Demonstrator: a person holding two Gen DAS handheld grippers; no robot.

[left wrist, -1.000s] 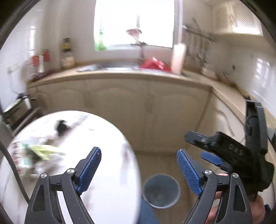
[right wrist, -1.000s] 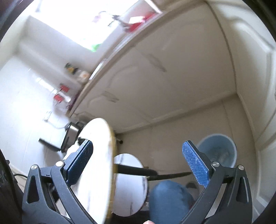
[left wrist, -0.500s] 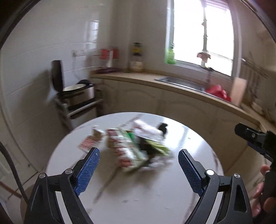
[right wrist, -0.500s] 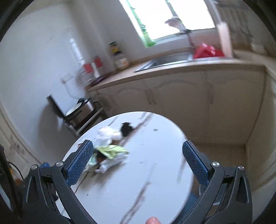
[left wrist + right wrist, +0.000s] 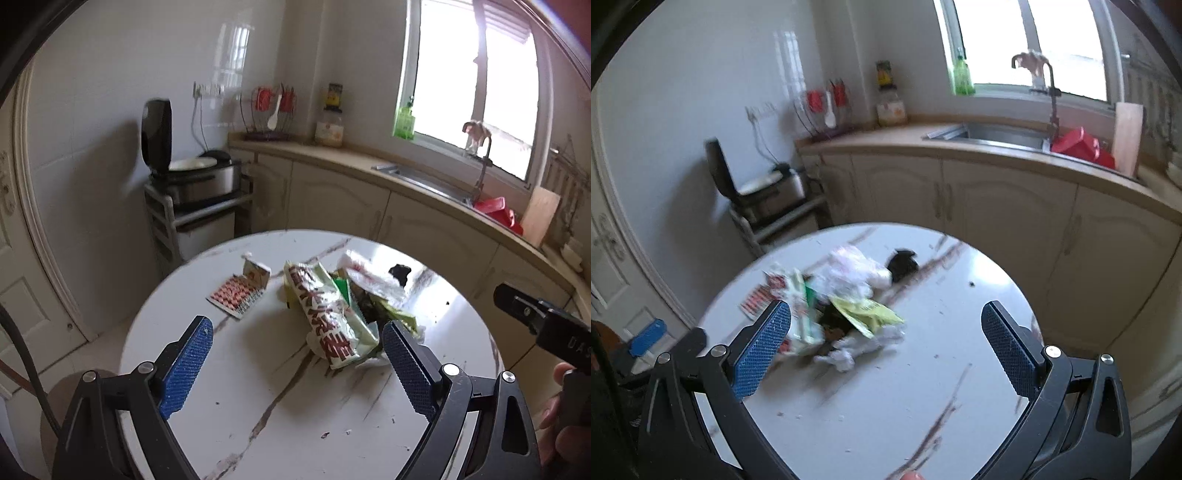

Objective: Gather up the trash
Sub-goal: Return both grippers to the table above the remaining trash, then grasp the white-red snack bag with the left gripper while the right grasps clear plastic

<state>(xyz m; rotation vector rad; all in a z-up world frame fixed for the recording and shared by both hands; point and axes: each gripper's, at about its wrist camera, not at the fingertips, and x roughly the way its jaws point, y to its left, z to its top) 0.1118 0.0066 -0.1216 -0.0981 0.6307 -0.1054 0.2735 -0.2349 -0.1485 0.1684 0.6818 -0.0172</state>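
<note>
A heap of trash lies on a round white marble table (image 5: pixel 280 424): a green-and-white wrapper with red letters (image 5: pixel 325 314), a crumpled clear plastic bag (image 5: pixel 369 273), a yellow-green wrapper (image 5: pixel 868 310), a black scrap (image 5: pixel 399 272) and a flat red-patterned carton (image 5: pixel 238 291). My left gripper (image 5: pixel 297 363) is open and empty, above the table's near side, short of the heap. My right gripper (image 5: pixel 886 343) is open and empty, above the table, with the heap (image 5: pixel 842 291) near its left finger. The right gripper's body shows at the right edge of the left wrist view (image 5: pixel 546 328).
A beige counter with cabinets (image 5: pixel 369 192) curves behind the table, with a sink (image 5: pixel 997 133), a red item (image 5: pixel 1082 147) and a cutting board (image 5: pixel 1126 136). A cooker on a rack (image 5: pixel 199 184) stands at the left wall. A door (image 5: pixel 22 258) is at far left.
Both views have swung up from the floor and the grey bin to the table top. The trash heap has come into view ahead of both open grippers.
</note>
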